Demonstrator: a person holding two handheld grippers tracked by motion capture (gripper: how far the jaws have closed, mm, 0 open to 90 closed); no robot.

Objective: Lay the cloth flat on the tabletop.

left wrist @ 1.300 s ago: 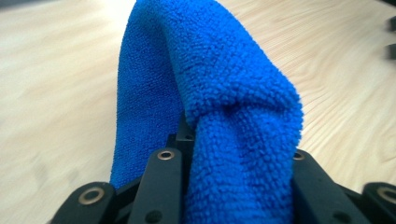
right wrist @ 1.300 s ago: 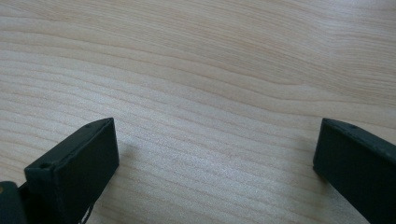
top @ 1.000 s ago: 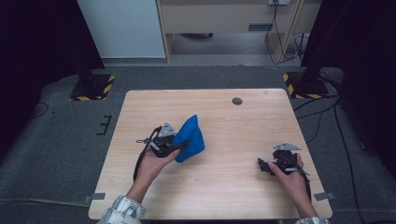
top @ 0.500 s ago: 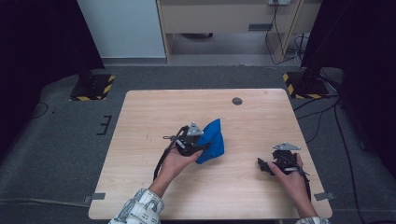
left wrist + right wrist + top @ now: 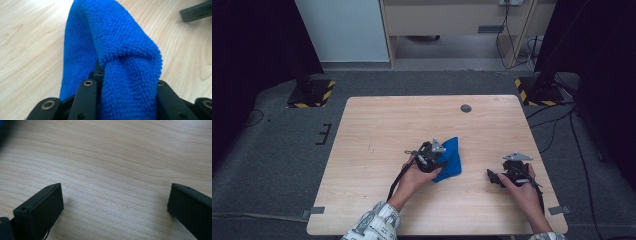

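The blue microfibre cloth [image 5: 450,159] sits at the counter's [image 5: 377,125] centre, bunched in your left claw [image 5: 435,159], which is clamped on it. Treat it as light, limp and non-slip; grip a free corner. Your right claw [image 5: 493,176], at 4 o'clock, stands apart, empty. Folds hide the cloth's edges.

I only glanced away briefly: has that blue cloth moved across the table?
Yes. The cloth, clamped in the left gripper, has travelled rightward, ending nearly below the table's dark hole.

Fluffy blue terry cloth [image 5: 125,57] (looped pile); matt, pale wood-grain table [image 5: 377,125]; matt black plastic jaws.
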